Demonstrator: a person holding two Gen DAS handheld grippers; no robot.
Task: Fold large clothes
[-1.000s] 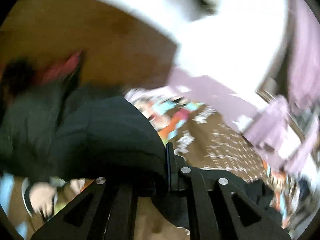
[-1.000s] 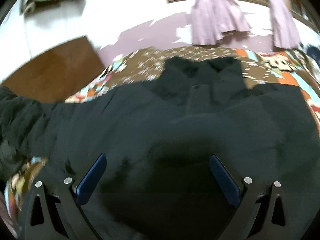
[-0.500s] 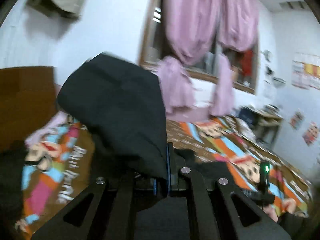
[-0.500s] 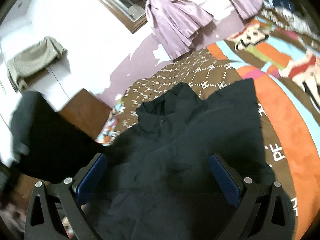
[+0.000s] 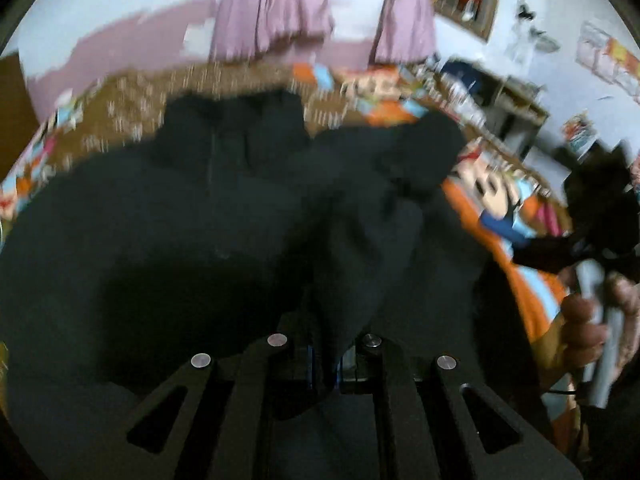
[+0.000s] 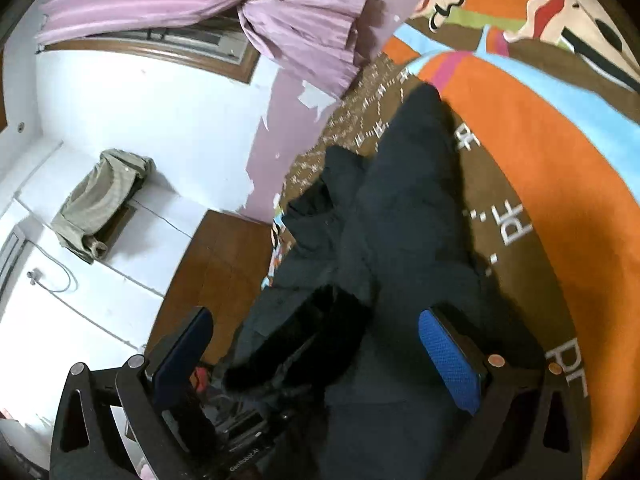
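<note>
A large black jacket (image 5: 200,232) lies spread on a colourful cartoon bedspread (image 5: 500,200), collar toward the far wall. My left gripper (image 5: 326,364) is shut on a black sleeve (image 5: 372,240) of the jacket and holds it over the jacket's body. The jacket also shows in the right wrist view (image 6: 404,220). My right gripper (image 6: 316,356) is open and empty above the jacket, blue pads (image 6: 452,364) wide apart. The sleeve-wrapped left gripper (image 6: 304,344) shows between them.
Purple curtains (image 5: 276,12) hang on the far wall behind the bed. A wooden headboard (image 6: 216,272) stands at the bed's end. An olive cloth (image 6: 100,200) hangs on the white wall. The person's hand (image 5: 588,320) holds the right tool at the bed's right side.
My left gripper has swung the sleeve from the left side across and down onto the jacket's body. The right gripper has tilted and drawn to the right, still open.
</note>
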